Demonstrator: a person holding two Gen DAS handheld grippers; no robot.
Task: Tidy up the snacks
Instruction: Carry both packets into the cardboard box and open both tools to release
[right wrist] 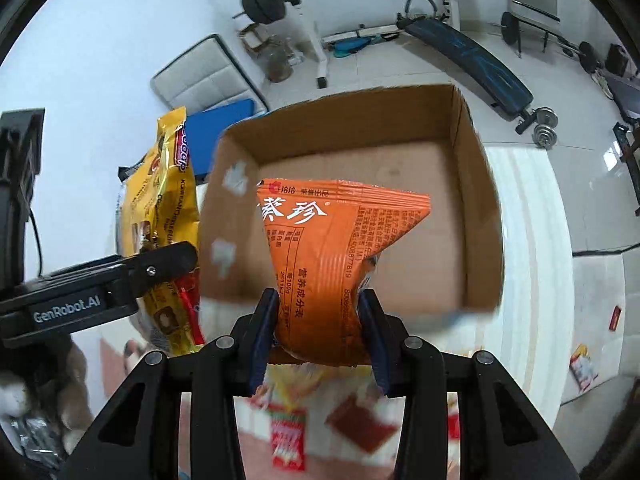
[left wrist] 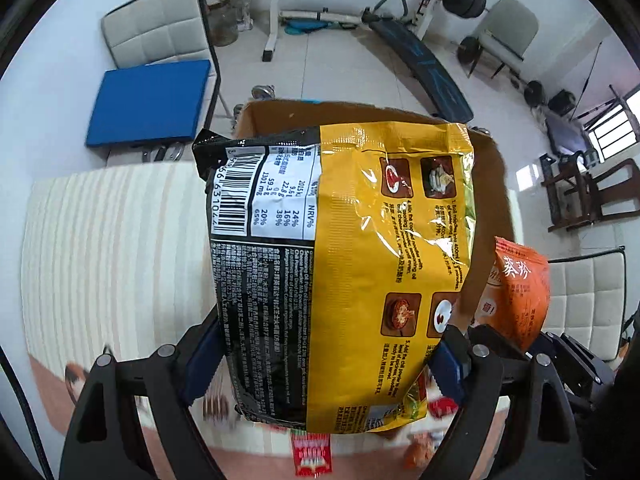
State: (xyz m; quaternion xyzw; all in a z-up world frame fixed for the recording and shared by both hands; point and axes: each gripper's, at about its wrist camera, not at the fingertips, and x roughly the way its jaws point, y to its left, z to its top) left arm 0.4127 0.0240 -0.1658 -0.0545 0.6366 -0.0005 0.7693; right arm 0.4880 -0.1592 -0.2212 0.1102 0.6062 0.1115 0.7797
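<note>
Both tongs are clamped on packets: the left tongs (left wrist: 324,364) hold the noodle pack (left wrist: 340,264), the right tongs (right wrist: 320,328) the orange pouch (right wrist: 340,256), which hangs over the box (right wrist: 476,200) (apparently empty). Best carry each well inside before letting go.

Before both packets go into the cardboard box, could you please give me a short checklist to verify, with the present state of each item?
1. Left gripper clamps the yellow and black noodle packet: ok.
2. Right gripper clamps the orange snack packet: ok.
3. Open brown cardboard box has free floor: ok.
4. Orange packet is already past the box rim: cannot tell.
5. Noodle packet is over the opening: not ok, it hangs beside the box's left wall.
6. Grippers are apart: ok.
</note>
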